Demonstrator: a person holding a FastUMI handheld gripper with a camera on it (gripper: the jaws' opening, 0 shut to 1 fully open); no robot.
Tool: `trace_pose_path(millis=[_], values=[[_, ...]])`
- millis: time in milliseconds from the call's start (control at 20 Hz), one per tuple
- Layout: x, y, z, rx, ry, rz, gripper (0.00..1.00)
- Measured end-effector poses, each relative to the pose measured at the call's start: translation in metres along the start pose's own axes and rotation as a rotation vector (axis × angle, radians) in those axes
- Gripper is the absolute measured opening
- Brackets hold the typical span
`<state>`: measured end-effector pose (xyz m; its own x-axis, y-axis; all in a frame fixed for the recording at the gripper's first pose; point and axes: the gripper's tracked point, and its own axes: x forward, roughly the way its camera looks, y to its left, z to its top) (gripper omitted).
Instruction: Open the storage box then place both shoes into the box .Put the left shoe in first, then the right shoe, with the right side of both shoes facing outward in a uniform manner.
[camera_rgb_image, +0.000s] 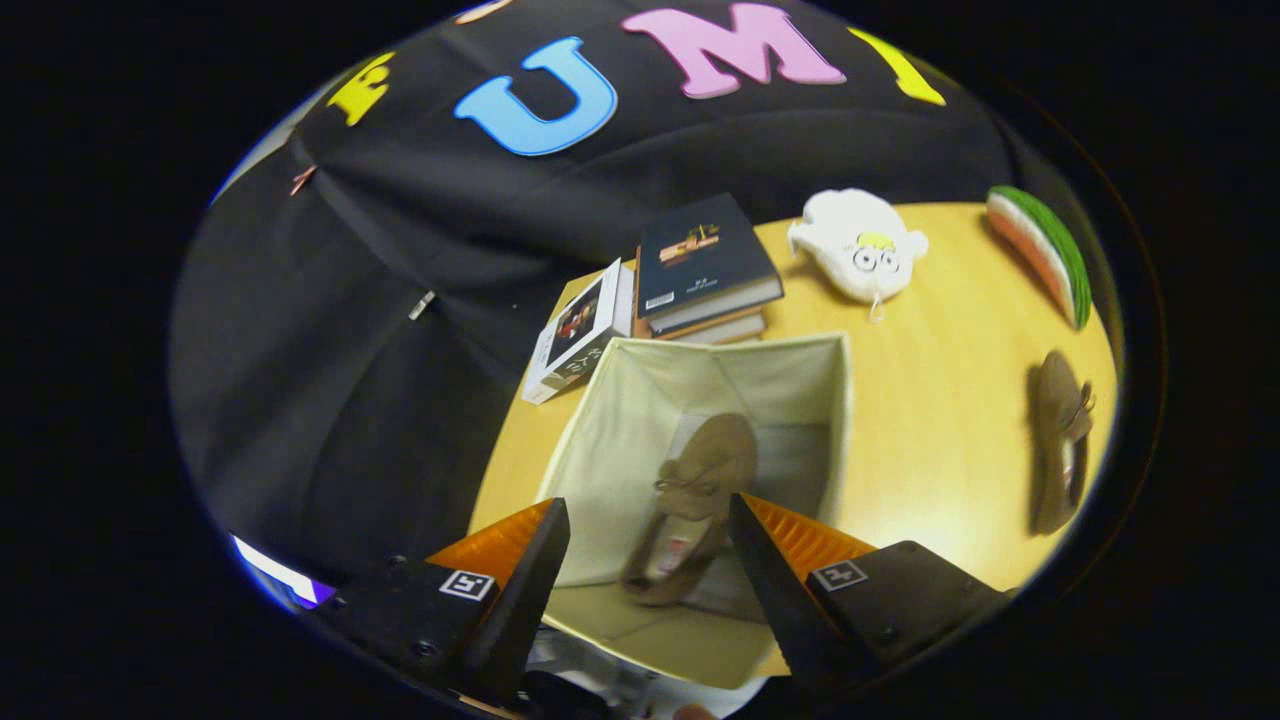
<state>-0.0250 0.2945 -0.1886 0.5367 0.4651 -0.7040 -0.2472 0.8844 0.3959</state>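
— Where are we?
— One shoe (695, 500) lies inside the open storage box (600, 440); my gripper (650, 520) hovers above, fingers apart, empty.
— Next?
— I'd go for the second shoe (1060, 440) on the table (930, 400), at three o'clock of the box.

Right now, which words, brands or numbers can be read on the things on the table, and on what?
Dark book: cover print too small to read.
Leaning book: print blurred.
Shoe in the storage box: insole label unreadable.
Hand-held gripper, open, fingers either side of that shoe: square markers, no words.
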Motion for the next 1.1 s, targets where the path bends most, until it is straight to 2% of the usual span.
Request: trace_pose_path(millis=[150,450,650,850,1100], values=[[-0.034,-0.036,0.016,-0.075,-0.1,-0.051,0.98],[-0.092,-0.132,0.024,-0.21,-0.203,-0.246,0.99],[-0.113,-0.182,0.006,-0.214,-0.186,-0.28,0.99],[-0.133,-0.245,-0.001,-0.16,-0.163,-0.35,0.99],[-0.142,-0.303,-0.006,-0.111,-0.124,-0.368,0.99]])
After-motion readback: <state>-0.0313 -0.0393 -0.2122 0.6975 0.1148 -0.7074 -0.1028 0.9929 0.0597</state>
